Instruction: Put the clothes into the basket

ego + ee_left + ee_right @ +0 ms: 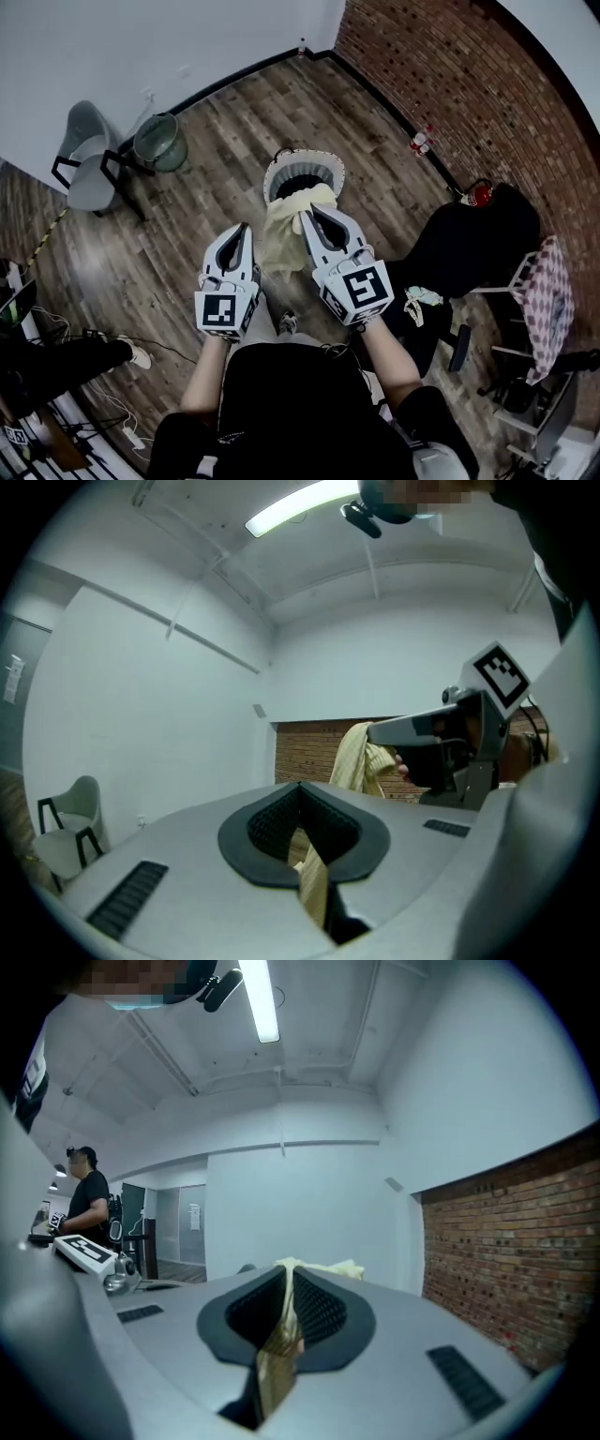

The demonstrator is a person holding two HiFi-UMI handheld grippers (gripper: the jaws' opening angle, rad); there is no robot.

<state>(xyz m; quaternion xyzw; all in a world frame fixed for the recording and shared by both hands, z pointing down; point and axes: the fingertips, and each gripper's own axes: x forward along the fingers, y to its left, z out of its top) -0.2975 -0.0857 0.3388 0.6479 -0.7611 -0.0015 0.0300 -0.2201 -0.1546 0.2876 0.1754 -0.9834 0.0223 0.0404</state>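
Note:
A pale yellow garment (pixel 281 230) hangs between my two grippers, just above and in front of the white laundry basket (pixel 277 169) on the wood floor. My left gripper (pixel 246 228) is shut on a strip of the yellow cloth (pixel 312 883). My right gripper (pixel 307 215) is shut on another fold of the same garment (pixel 278 1354), which bunches over its tip. In the left gripper view the right gripper (pixel 448 733) shows with the cloth (pixel 354 754) draped from it. Both grippers point level.
A grey chair (pixel 86 159) and a green wire bin (pixel 159 141) stand at the back left. A black chair (pixel 473 239) with a dark garment sits at the right by the brick wall (pixel 469 84). Cables and a person's foot (pixel 139 353) lie at the left. A person (pixel 89 1202) stands far left in the right gripper view.

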